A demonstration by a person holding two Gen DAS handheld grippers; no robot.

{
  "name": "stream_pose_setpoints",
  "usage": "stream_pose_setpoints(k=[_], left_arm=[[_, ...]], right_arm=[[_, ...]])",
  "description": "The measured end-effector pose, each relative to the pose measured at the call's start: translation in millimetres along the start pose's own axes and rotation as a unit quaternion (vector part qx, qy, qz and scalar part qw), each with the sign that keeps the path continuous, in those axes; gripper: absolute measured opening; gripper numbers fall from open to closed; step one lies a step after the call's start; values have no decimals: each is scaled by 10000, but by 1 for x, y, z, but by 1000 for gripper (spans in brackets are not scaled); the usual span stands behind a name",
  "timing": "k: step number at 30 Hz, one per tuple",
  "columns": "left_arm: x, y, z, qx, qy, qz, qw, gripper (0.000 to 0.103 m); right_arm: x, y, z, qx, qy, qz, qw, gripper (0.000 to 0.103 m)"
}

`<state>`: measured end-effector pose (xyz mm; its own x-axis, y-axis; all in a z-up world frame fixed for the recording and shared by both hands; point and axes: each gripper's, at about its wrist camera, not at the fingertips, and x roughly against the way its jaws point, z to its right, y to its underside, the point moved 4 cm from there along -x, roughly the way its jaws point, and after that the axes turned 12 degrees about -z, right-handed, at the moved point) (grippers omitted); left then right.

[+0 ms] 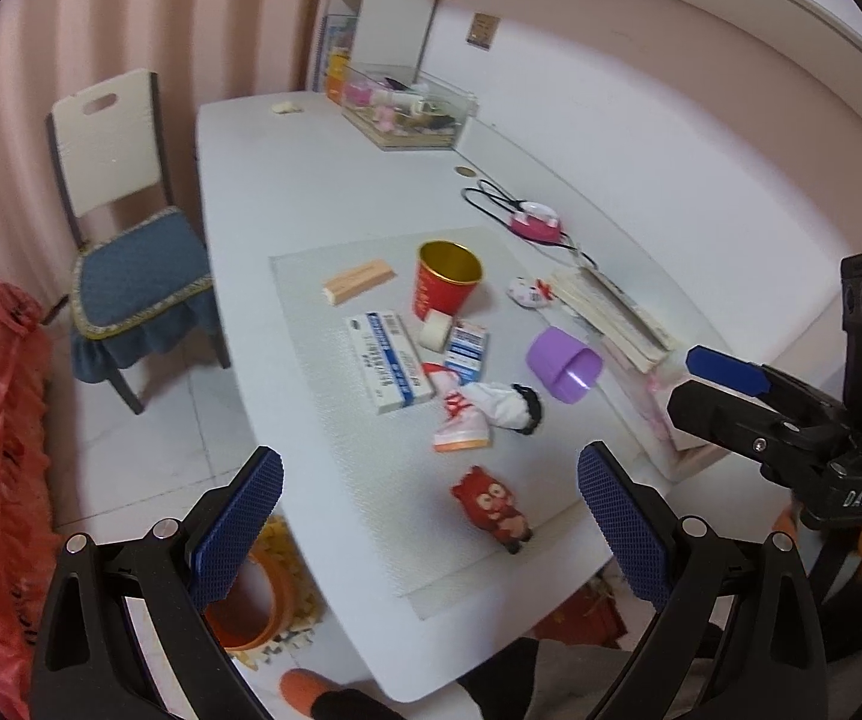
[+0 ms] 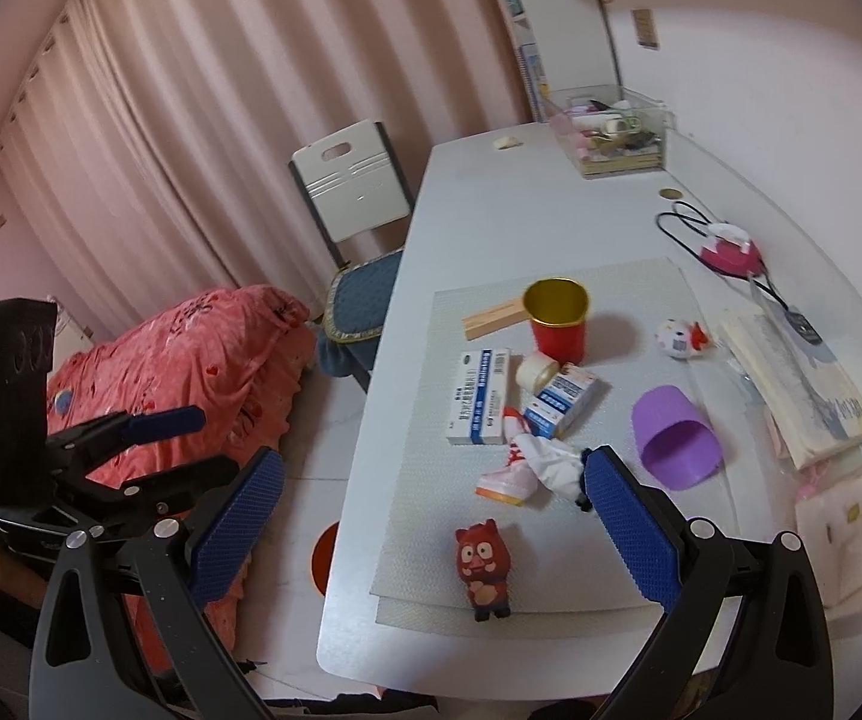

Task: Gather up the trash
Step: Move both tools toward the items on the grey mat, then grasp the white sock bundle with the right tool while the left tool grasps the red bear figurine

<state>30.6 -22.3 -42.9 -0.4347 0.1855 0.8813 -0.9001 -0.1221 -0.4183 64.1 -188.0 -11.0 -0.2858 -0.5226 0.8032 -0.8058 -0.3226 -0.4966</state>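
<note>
On a grey mat (image 1: 335,420) on the white table lie a large blue-and-white box (image 1: 389,360), a small blue-and-white box (image 1: 467,351), a roll of tape (image 1: 436,330), a crumpled white wrapper (image 1: 500,405), a pink-and-white carton (image 1: 461,429) and a wooden block (image 1: 359,281). A red cup (image 1: 448,279) with a gold inside stands upright behind them. A red owl figure (image 1: 494,507) stands near the front edge. My left gripper (image 1: 431,516) hangs open above the front edge. My right gripper (image 2: 434,522) is open too, over the owl figure (image 2: 482,567).
A purple cup (image 1: 564,365) lies on its side beside stacked books (image 1: 611,312). A pink device (image 1: 534,225) with a black cable and a clear box (image 1: 410,105) of items sit further back. An orange bin (image 1: 245,600) stands on the floor below the table. A chair (image 1: 125,228) is at the left.
</note>
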Motion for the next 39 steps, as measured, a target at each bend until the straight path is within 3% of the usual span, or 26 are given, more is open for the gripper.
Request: stream_pose_setpoints(k=[9,15,19,23,27,32,39], left_arm=[[-30,-1,16,-368,60,-506,9980,97],[-56,11,33,-818,229,-982,9915,97],[-76,22,44,-924,282,-1283,9870,97],[-94,27,47,-747,518,-1515,9843,97],[-116,30,43,-384,515,-1732,9828,97],[-138,32,42,72,478,-1782,9828,97],[-155,37,43,788,480,-1658,9818,96]], right_arm=[[1,18,22,-328,145,-132,9993,99],[-15,35,41,-469,-78,-435,9979,98],[-24,34,49,-203,21,-567,9982,98],[-40,30,57,91,-116,-805,9966,98],[-59,21,64,403,-280,-990,9939,98],[-79,10,65,812,-479,-1222,9880,81],[-118,1,72,1408,-412,-1599,9762,70]])
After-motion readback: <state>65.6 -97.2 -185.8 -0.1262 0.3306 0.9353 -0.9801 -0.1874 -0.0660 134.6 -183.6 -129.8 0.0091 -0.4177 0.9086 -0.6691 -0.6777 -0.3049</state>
